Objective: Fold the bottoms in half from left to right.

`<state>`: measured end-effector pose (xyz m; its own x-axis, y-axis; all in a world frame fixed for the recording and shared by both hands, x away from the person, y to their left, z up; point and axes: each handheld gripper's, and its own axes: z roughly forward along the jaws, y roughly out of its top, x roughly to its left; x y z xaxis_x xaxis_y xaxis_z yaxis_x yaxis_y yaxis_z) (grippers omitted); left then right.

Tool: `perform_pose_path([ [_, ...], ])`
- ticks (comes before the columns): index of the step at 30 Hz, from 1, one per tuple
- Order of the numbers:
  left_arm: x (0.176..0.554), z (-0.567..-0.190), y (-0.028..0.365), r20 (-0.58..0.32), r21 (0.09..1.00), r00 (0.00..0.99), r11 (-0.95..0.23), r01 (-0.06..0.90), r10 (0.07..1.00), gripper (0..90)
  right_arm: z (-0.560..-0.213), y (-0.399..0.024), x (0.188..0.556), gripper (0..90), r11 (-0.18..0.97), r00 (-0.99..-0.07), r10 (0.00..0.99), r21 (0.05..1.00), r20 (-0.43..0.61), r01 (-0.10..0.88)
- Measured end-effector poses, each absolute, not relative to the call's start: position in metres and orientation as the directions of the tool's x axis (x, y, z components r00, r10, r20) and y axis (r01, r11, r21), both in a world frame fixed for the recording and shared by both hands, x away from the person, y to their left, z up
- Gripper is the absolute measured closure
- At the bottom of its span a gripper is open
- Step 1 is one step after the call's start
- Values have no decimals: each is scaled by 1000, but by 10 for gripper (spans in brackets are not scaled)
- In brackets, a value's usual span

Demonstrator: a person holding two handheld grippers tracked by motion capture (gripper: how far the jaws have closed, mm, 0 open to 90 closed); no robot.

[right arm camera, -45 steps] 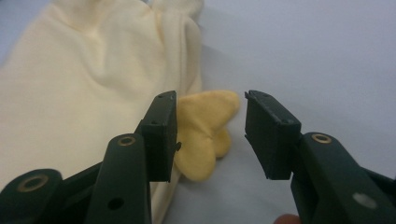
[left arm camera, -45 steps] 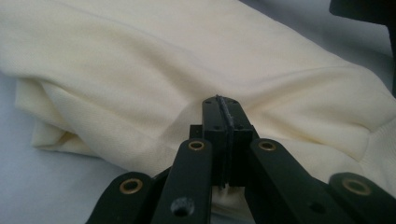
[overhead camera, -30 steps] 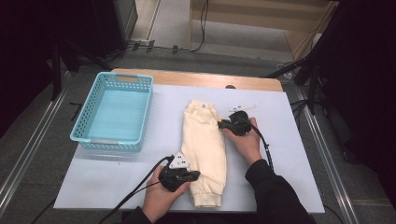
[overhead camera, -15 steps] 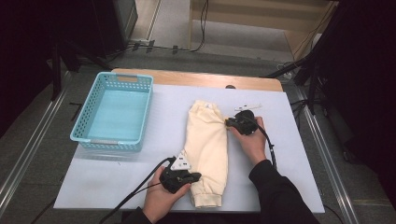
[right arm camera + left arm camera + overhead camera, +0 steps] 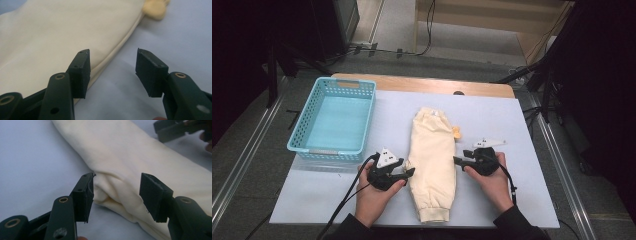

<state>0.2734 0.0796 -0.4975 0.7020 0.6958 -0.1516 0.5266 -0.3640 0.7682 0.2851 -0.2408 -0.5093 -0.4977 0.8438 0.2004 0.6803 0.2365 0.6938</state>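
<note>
A cream garment (image 5: 434, 160), folded into a long narrow strip, lies lengthwise on the pale table mat (image 5: 522, 200). My left gripper (image 5: 410, 172) sits at its left edge, and its jaws have just been opening. In the left gripper view the gripper (image 5: 116, 193) is open, with a soft fold of the cloth (image 5: 112, 195) between the pads, unpinched. My right gripper (image 5: 457, 160) is at the garment's right edge, its jaws also just opened. In the right gripper view the gripper (image 5: 112, 67) stands open over bare mat, and the garment's hem (image 5: 62, 37) passes under the left pad.
A light blue plastic basket (image 5: 334, 120) stands at the back left of the mat. A small yellow-orange bit (image 5: 456, 132) pokes out at the garment's right side. A wooden table edge (image 5: 437, 86) runs along the back, with dark floor and cables beyond.
Both grippers have opened and let the cloth go. The right one moved from the garment's upper right toward the person and outward. The left one drew slightly left, off the garment.
</note>
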Motion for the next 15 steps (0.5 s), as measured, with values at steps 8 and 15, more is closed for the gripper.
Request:
perform_pose_path([
  [8, 278, -506, 75, -194, 750, 719, -372, 547, 667, 657, -520, -218, 273, 503, 258, -525, 830, 702, 191, 664],
  [15, 274, -504, 75, -206, 743, 741, -391, 543, 639, 854, -521, -215, 266, 809, 255, -537, 819, 710, 202, 657],
])
